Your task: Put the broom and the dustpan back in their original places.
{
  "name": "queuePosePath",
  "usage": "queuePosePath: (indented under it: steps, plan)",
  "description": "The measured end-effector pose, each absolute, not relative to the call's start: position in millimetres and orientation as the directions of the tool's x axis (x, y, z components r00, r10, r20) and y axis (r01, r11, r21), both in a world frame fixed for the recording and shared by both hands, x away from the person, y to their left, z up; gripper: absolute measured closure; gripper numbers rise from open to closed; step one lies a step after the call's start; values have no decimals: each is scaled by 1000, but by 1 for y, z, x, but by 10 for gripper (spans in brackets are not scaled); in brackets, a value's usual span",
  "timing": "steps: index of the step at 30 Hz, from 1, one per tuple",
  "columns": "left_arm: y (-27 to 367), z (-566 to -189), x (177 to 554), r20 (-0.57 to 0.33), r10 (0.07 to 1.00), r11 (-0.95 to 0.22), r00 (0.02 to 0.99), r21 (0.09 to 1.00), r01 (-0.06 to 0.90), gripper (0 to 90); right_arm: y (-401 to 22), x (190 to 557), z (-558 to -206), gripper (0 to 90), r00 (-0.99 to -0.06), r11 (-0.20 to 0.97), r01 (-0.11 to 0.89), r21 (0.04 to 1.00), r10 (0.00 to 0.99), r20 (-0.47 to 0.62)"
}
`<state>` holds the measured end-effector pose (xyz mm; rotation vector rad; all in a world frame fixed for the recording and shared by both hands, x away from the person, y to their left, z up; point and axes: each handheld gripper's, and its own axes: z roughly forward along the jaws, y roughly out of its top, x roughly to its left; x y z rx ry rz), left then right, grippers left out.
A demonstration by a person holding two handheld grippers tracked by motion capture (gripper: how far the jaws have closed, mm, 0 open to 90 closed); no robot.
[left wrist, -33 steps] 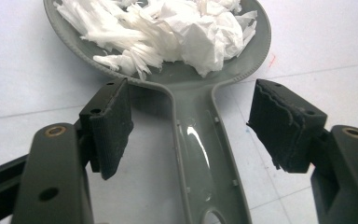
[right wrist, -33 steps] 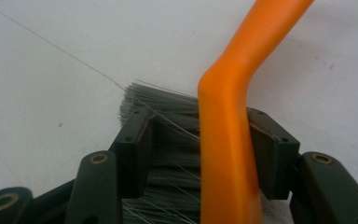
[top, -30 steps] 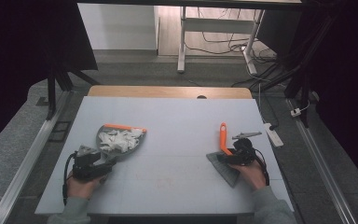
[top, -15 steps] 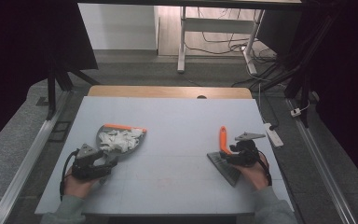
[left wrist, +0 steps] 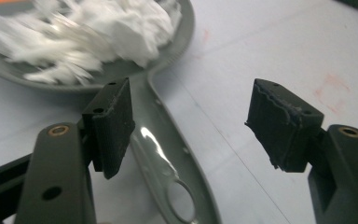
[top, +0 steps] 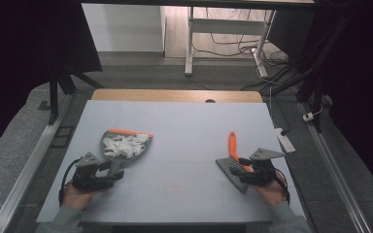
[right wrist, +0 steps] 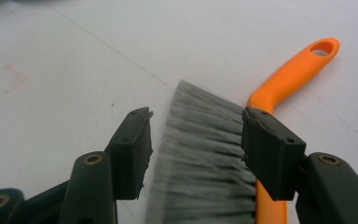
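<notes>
Dustpan (left wrist: 168,154) handle lies flat on the surface (top: 189,131) between the jaws of the left hand-held gripper (top: 108,171), near the person's edge. In the left gripper view the jaws stand apart: the left pad sits just beside the handle's edge, the right pad is well clear of it. Released, grasping nothing. The jaws have just been closing a little, with the handle between them, though no pinch is made yet. Left hand (top: 77,194) sits where it was a second ago.

Right side: right hand-held gripper (top: 245,170) has shifted toward the surface's right edge compared with a second ago. In the right gripper view its jaws straddle the grey bristles of the brush (right wrist: 209,158), the right pad next to the orange handle. Whether that pad touches the handle I cannot tell; the left pad stands off the bristles. Reads as released, brush lying on the surface.

Farther out: the dustpan's bowl holds a heap of white paper scraps (top: 124,144), resting left of centre on the surface. The brush's orange handle points away from the person.

Judgement: sweeping looks finished, all scraps collected. The left side seems about to take the dustpan by its handle; the pinch must land squarely or the load could tip.
</notes>
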<state>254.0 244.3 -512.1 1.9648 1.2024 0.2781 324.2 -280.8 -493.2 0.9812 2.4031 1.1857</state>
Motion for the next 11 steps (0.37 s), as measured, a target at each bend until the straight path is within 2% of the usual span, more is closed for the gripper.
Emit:
queuePosePath:
  steps: [11]
  plan:
    - [241, -511, 251, -208, 819, -244, 535, 717, 653, 318, -286, 319, -491, 430, -763, 427, 389, 816, 646, 26]
